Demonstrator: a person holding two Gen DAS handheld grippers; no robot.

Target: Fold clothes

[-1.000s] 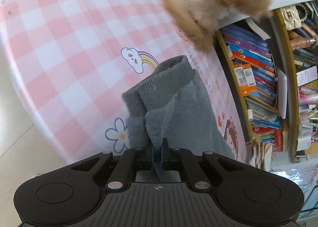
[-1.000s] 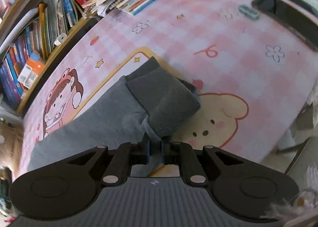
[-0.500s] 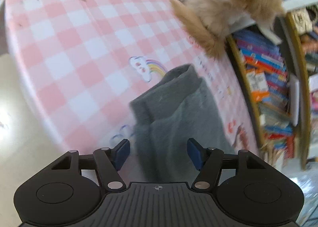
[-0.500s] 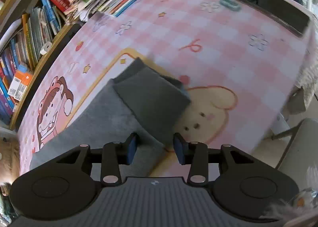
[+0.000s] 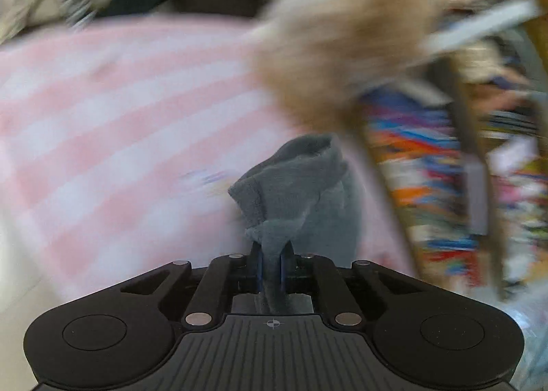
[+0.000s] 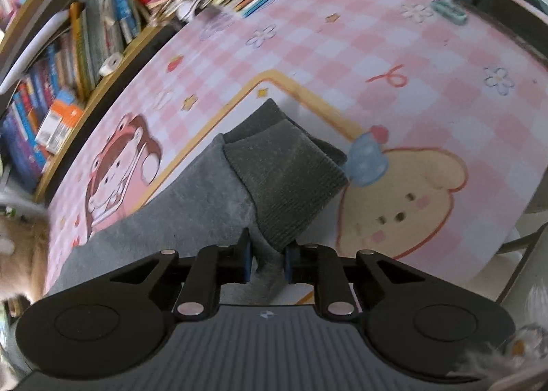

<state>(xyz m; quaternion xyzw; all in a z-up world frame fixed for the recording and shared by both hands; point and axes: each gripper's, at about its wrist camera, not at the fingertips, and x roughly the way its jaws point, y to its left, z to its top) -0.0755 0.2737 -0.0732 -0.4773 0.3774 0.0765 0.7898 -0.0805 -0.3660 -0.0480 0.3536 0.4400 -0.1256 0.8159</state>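
Grey garment lies flat on the pink checked tablecloth, its ribbed cuff thicker than the fleecy body. Both claws let go half a second back and have re-gripped. Left gripper is now clamped narrow on a bunched fabric edge, lifting it off the cloth. Right gripper is closing, with a fold between its pads. Judged: a fresh hold for the next fold. Blurred tan furry shape at table edge; bookshelf beyond.

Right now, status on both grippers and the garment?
Left gripper closing, pinching grey garment. Right gripper closing, garment cuff between its fingers. Fluffy tan animal at table's far edge, near the fold path.
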